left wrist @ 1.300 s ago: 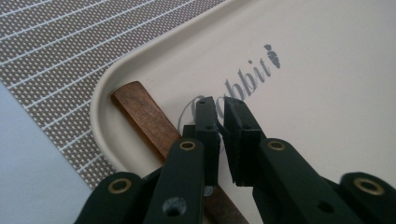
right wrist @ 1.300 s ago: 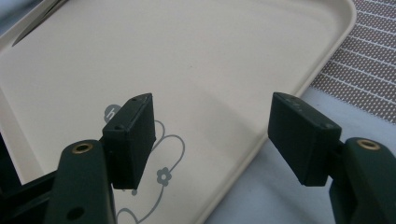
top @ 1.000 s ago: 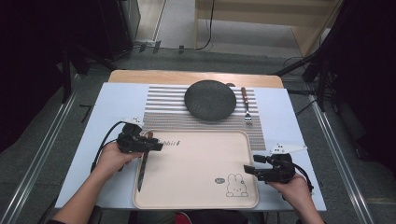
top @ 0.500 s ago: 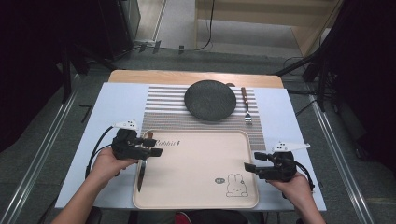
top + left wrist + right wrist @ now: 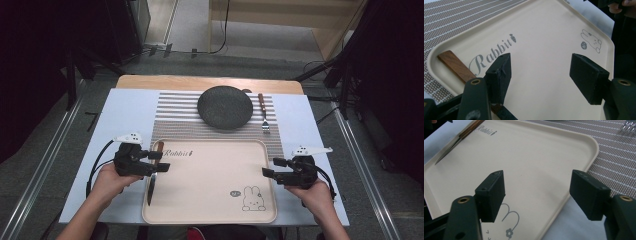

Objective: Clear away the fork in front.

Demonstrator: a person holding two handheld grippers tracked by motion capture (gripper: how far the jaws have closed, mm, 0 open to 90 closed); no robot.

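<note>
A knife with a wooden handle (image 5: 159, 148) and a dark blade lies along the left rim of the beige rabbit tray (image 5: 215, 170). My left gripper (image 5: 162, 162) hovers over that rim, and its jaws have just been opening. They stand open with only bare tray (image 5: 544, 37) between them. The handle (image 5: 454, 65) runs under the left jaw. My right gripper (image 5: 272, 167) is open over the tray's right edge, near the rabbit drawing, and holds nothing. In the right gripper view its jaws (image 5: 537, 176) frame the tray (image 5: 529, 157), with the knife (image 5: 461, 136) far off.
A dark round plate (image 5: 225, 106) sits on the striped placemat (image 5: 175, 117) behind the tray. A fork (image 5: 262, 112) with a wooden handle lies to the plate's right. The table's front edge runs just below the tray, where both forearms come in.
The left gripper has drawn back a little to the left and its jaws stand wider. The knife has stayed on the tray's left rim. The right gripper has not moved.
</note>
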